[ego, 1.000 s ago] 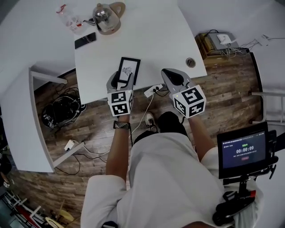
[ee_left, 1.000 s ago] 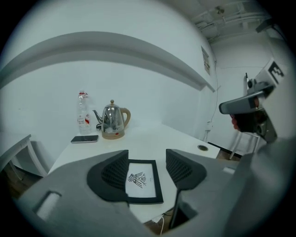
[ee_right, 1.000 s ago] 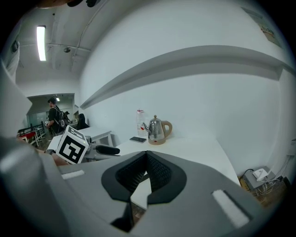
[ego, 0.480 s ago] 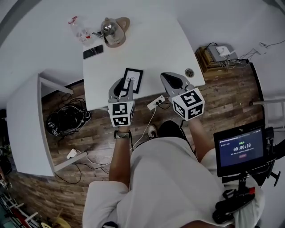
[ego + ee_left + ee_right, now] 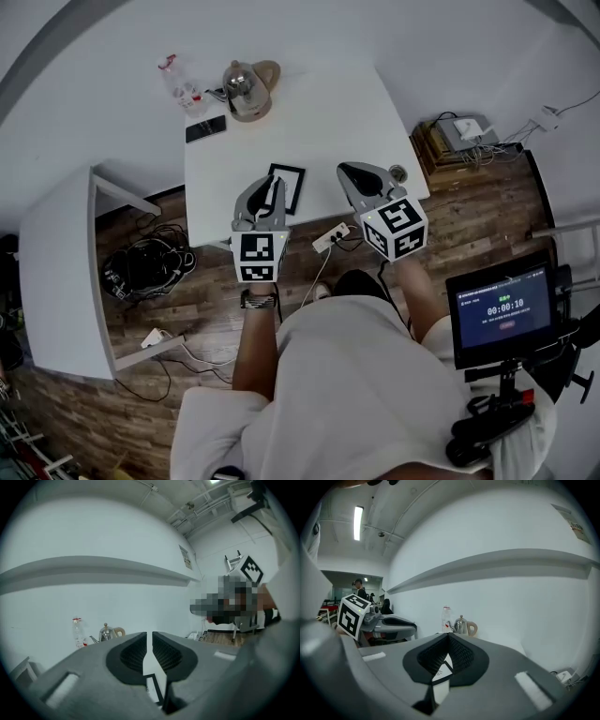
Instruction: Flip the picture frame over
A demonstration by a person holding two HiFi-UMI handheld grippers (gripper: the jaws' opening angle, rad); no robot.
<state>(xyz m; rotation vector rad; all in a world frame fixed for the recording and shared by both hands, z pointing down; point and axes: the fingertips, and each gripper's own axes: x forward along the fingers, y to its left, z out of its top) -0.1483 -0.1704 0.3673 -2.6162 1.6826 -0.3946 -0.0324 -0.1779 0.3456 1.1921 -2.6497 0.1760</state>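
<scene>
Checking progress on the flip: found picture frame (image 5: 291, 187) lying flat on the white table (image 5: 319, 103), close to its front edge and about midway along it. Judged the flip not yet done, given printed side up, no edge raised and no grip on it. Remaining, on that reading: get under 1 long edge, tip it up, turn it over, lay it down on its face.

Logged left gripper (image 5: 262, 183) above the front edge, overlapping the frame's left side from overhead and apparently not touching it, with jaws closing to a thin slit and nothing between them; glimpsed the frame through that slit, down on the table. Logged right gripper (image 5: 344, 169) to the frame's right, also clear of the tabletop, with jaws pressed together at the tips and empty.

Recorded frame appearance: slim black rectangular border, white sheet inside, small dark drawing near the centre, too small to make out. Looks thin and light, sitting flush with the tabletop, so likely offering little purchase for 2 blunt jaw tips.
</scene>
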